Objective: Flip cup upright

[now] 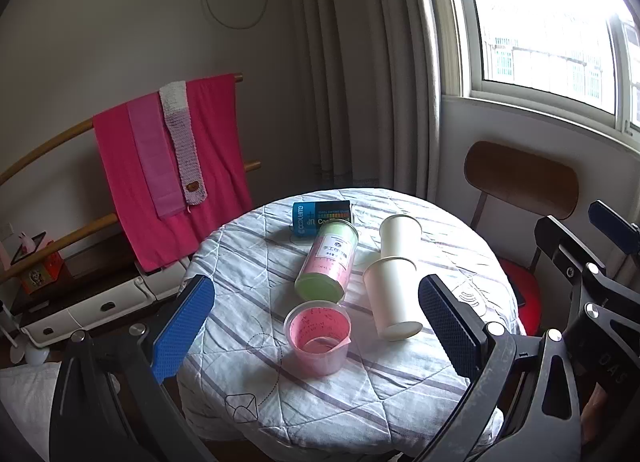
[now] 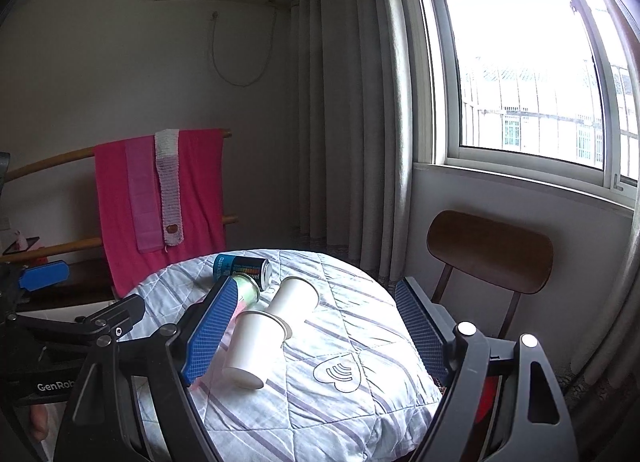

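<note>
Two white paper cups lie on their sides on the round table, mouth to mouth: the near one (image 1: pixel 390 304) (image 2: pixel 256 346) with its base toward me, the far one (image 1: pixel 400 237) (image 2: pixel 296 298) behind it. A clear pink plastic cup (image 1: pixel 317 336) stands upright at the table's middle. My left gripper (image 1: pixel 316 326) is open, its blue pads either side of the pink cup and above it, touching nothing. My right gripper (image 2: pixel 316 334) is open and empty, above the near white cup.
A green-and-pink canister (image 1: pixel 329 260) and a blue can (image 1: pixel 320 217) (image 2: pixel 242 268) lie on their sides on the striped tablecloth (image 1: pixel 320 402). A wooden chair (image 2: pixel 488 258) stands behind the table on the right. Pink towels (image 1: pixel 168 165) hang on a rack at the left.
</note>
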{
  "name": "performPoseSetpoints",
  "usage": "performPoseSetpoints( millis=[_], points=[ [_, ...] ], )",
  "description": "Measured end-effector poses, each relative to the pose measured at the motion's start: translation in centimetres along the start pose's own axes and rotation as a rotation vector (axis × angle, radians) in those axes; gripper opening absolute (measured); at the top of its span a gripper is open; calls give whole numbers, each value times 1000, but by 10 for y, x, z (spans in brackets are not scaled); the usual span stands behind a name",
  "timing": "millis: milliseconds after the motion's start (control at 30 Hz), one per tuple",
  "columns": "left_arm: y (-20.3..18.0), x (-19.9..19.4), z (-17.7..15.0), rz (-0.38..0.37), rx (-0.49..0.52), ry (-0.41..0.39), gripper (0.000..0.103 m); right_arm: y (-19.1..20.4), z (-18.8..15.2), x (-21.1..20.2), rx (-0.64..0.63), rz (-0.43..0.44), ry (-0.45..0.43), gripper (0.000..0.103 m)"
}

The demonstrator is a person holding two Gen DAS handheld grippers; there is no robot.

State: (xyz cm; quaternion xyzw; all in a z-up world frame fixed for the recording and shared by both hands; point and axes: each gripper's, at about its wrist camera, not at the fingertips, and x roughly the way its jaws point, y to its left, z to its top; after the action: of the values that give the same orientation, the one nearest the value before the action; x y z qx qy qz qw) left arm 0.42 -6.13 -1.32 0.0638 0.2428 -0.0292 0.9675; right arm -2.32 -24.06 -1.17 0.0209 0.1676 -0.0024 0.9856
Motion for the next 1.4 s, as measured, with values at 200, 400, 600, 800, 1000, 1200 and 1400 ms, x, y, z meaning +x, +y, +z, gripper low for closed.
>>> performPoseSetpoints(
  millis=[200,400,600,800,1000,1200,1400],
  points=[
    [4,-10,3,13,-29,-59,103,-3,3,0,11,33,-11,83],
    [6,-27,4,-8,-45,-151,103,-2,6,-5,3,42,-43,83],
    [6,-32,4,8,-44,-180,103,1,7,-7,1,45,-54,83],
    [10,-32,2,17,-52,-179,103,3,7,-8,-9,52,-55,83],
    [13,-33,0,29,-51,-185,103,7,6,-8,-18,54,-55,83],
    [16,-29,-1,32,-52,-179,103,11,6,-6,-23,56,-48,83],
    [18,-28,-3,27,-68,-200,103,14,5,-5,-24,66,-59,83]
  ],
)
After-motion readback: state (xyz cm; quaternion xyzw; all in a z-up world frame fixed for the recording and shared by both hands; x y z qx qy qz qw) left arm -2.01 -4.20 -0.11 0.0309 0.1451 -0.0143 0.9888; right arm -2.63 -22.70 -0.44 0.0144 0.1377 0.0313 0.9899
